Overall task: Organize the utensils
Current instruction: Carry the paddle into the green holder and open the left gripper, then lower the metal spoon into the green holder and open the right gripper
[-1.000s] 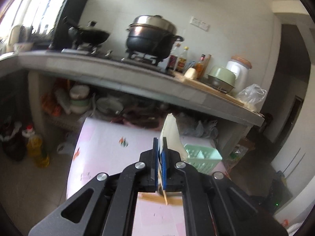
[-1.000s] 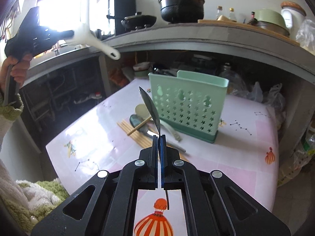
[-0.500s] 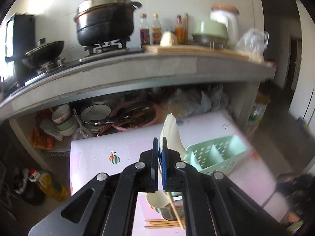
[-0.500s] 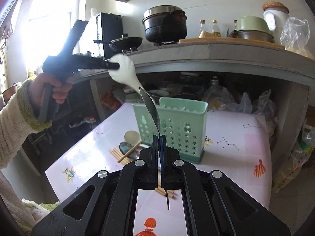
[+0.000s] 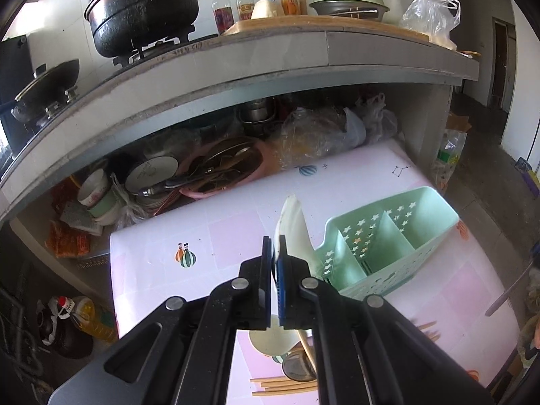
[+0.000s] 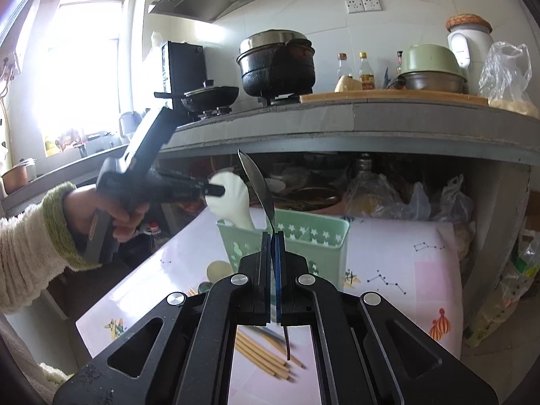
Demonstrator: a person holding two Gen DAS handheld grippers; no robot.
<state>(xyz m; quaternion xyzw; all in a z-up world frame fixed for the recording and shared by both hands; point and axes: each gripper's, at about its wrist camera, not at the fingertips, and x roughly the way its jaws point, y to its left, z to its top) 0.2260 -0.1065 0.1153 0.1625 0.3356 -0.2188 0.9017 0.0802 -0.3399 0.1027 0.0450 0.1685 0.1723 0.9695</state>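
My left gripper (image 5: 275,246) is shut on a white spoon (image 5: 292,229), whose bowl sticks up past the fingertips. A mint-green divided caddy (image 5: 438,199) stands on the pink table just beyond and to the right. In the right wrist view the left gripper (image 6: 216,189) holds the white spoon (image 6: 233,202) over the left end of the caddy (image 6: 314,224). My right gripper (image 6: 272,236) is shut on a metal spoon (image 6: 256,182), raised in front of the caddy. Wooden chopsticks (image 6: 263,354) and further spoons (image 5: 270,341) lie on the cloth near the caddy.
A grey counter (image 5: 270,67) overhangs the table's far side and carries a black pot (image 5: 141,6) and bottles. Bowls and pans (image 5: 189,175) crowd the shelf below it. An oil bottle (image 5: 91,317) stands on the floor at the left. A sleeved hand (image 6: 50,236) holds the left gripper.
The left gripper has swung across and down with the white spoon, from off to the side to over the caddy's left end. The right gripper has risen a little with the metal spoon.
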